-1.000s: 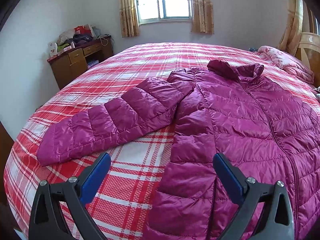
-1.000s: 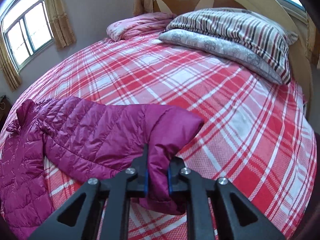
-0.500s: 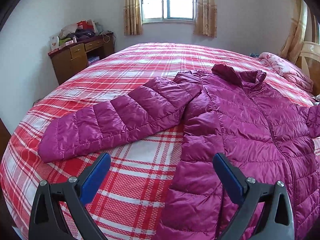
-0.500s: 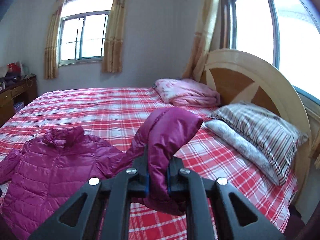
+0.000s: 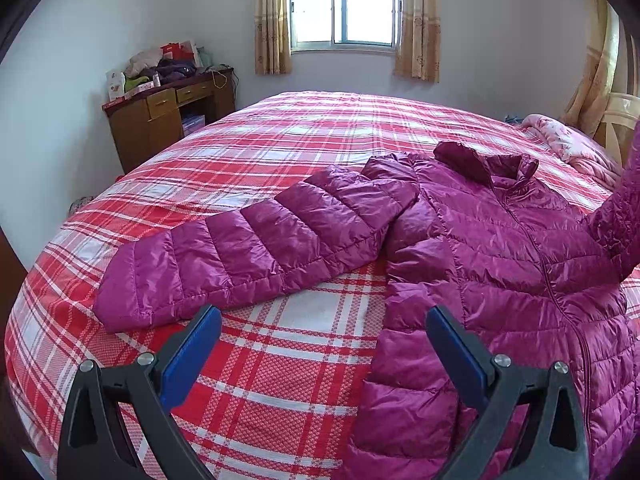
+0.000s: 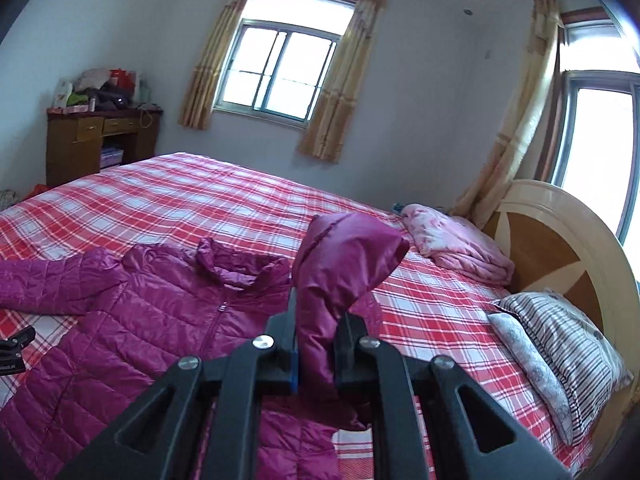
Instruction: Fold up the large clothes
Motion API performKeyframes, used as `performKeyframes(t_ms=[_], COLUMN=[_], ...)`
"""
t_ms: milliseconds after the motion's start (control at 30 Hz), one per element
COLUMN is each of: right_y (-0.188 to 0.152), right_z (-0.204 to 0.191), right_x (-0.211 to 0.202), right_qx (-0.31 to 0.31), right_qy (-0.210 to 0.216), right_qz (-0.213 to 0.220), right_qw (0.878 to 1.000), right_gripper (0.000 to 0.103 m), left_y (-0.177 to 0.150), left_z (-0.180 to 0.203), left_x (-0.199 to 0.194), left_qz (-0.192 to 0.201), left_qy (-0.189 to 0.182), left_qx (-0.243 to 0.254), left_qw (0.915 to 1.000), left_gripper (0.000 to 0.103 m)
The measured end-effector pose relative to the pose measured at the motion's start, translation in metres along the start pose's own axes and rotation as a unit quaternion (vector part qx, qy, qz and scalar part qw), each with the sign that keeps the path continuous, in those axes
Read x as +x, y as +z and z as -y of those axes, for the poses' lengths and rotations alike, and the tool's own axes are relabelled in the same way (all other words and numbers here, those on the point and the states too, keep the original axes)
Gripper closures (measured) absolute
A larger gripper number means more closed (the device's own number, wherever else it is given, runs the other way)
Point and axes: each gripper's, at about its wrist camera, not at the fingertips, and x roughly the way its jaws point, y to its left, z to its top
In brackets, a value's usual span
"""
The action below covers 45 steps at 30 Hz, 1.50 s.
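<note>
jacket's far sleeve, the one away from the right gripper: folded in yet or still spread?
Spread. That sleeve lies flat on the bedspread, stretched away from the jacket body, untouched by the open left gripper.

Open plaid bed [image 5: 280,152] stretches bare toward the window, so there's plenty of passing room beyond the jacket [image 5: 500,248]. Between the spread left sleeve [image 5: 256,252] and the jacket's hem lies a bare patch of cover, right under the wide-open left tongs [image 5: 320,350]. On the far side, the right tongs [image 6: 316,350] lift the other sleeve [image 6: 344,256] above the jacket body. Blocking the headboard end: a folded pink quilt [image 6: 456,244] and striped pillows [image 6: 560,352]. A cluttered dresser [image 5: 168,116] stands by the wall, off the bed.
</note>
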Motion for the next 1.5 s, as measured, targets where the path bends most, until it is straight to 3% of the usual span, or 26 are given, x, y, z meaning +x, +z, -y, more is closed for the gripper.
performKeyframes(t_ms=[300,700,767,833,967,1067,1200,1233,1300,1367,1500], right_y=[-0.018,-0.076,-0.083,-0.086,-0.086,-0.091,-0.092,-0.091,-0.09,-0.093,-0.108], right_z=[-0.09,-0.172,-0.173,-0.169,-0.159,-0.149,-0.119,-0.108,-0.094,-0.095,-0.118], right_x=[0.022,0.075,0.08,0.08,0.062,0.046,0.037,0.041,0.058,0.076,0.098], right_qx=[-0.055,-0.075,-0.059,-0.041,-0.013,-0.004,0.044,0.064,0.086,0.077,0.046], right_qy=[0.058,0.135,0.162,0.199,0.288,0.33,0.315,0.296,0.242,0.207,0.211], right_qz=[-0.015,-0.095,-0.1,-0.11,-0.111,-0.106,-0.087,-0.09,-0.116,-0.147,-0.19], right_qw=[0.997,0.984,0.98,0.973,0.951,0.938,0.944,0.949,0.96,0.964,0.958], right_gripper=[0.089,0.087,0.079,0.036,0.033,0.033,0.034,0.04,0.054,0.059,0.063], left_y=[0.003,0.006,0.008,0.01,0.021,0.035,0.05,0.052,0.056,0.056,0.048], left_z=[-0.007,-0.017,-0.016,-0.015,-0.011,-0.004,0.022,0.029,0.047,0.069,0.093], left_x=[0.0,0.002,0.002,0.001,-0.003,-0.007,-0.013,-0.013,-0.011,-0.002,0.024], left_qz=[0.0,-0.001,-0.001,0.0,0.013,0.024,0.045,0.047,0.053,0.054,0.028], left_qy=[0.012,0.037,0.041,0.042,0.048,0.04,0.024,0.02,0.013,0.019,0.044], left_qx=[0.003,0.008,0.01,0.011,0.011,0.007,0.022,0.025,0.037,0.063,0.095], left_qw=[0.9999,0.9993,0.9991,0.999,0.9987,0.9989,0.9984,0.9984,0.9978,0.9964,0.9941], left_gripper=[0.001,0.001,0.001,0.001,0.001,0.001,0.001,0.001,0.001,0.001,0.001])
